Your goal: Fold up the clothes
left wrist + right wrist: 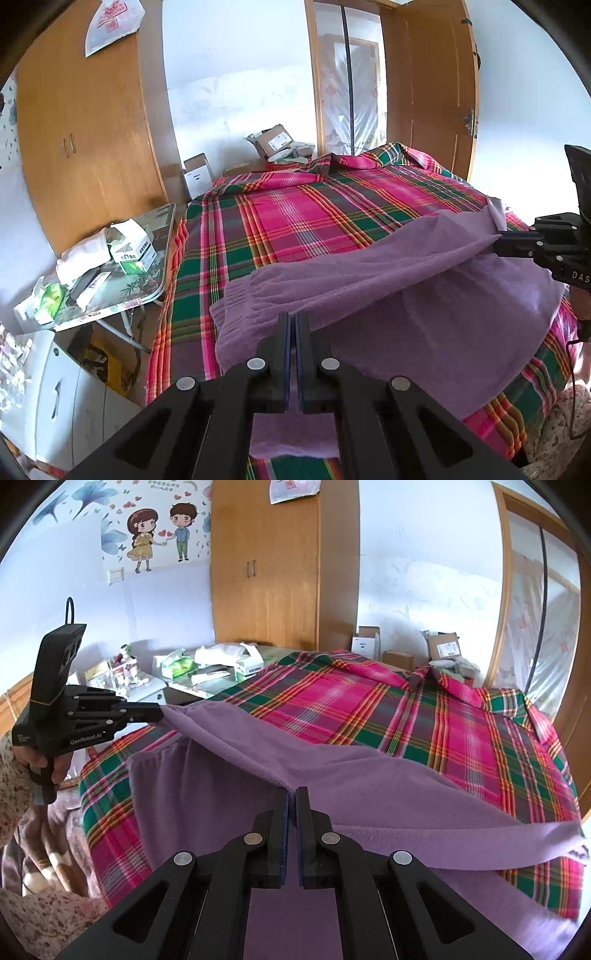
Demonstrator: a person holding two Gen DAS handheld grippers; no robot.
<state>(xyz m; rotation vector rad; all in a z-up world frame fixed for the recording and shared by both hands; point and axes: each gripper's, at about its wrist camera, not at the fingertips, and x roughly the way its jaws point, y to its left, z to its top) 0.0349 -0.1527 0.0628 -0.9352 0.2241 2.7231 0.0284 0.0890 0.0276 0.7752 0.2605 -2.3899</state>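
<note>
While both of my grippers hang over the bed, I count one garment on the job: a single purple fleece garment, spread across the near half of the plaid bedspread with its ribbed cuff pointing toward the bedside tabletop.

My left gripper has its fingers clenched on the near edge of the fleece; in its own camera the two pads meet with cloth bunched around them. My right gripper is likewise clamped on the fabric, and from the left wrist view I see it pinching a raised fold that stretches taut between the two tools. From the right wrist view the left gripper lifts one corner clear of the bedspread, a hand wrapped around its handle.

One tabletop stands beside the bed, crowded: I make out a white-and-green carton, a green tissue pack, and white cloth or paper heaped between them. Beyond the far edge of the bed I count one upright white box and an open cardboard parcel with packaging spilling around it; its contents are too small to tell. One wooden wardrobe stands against the wall, both doors closed.
</note>
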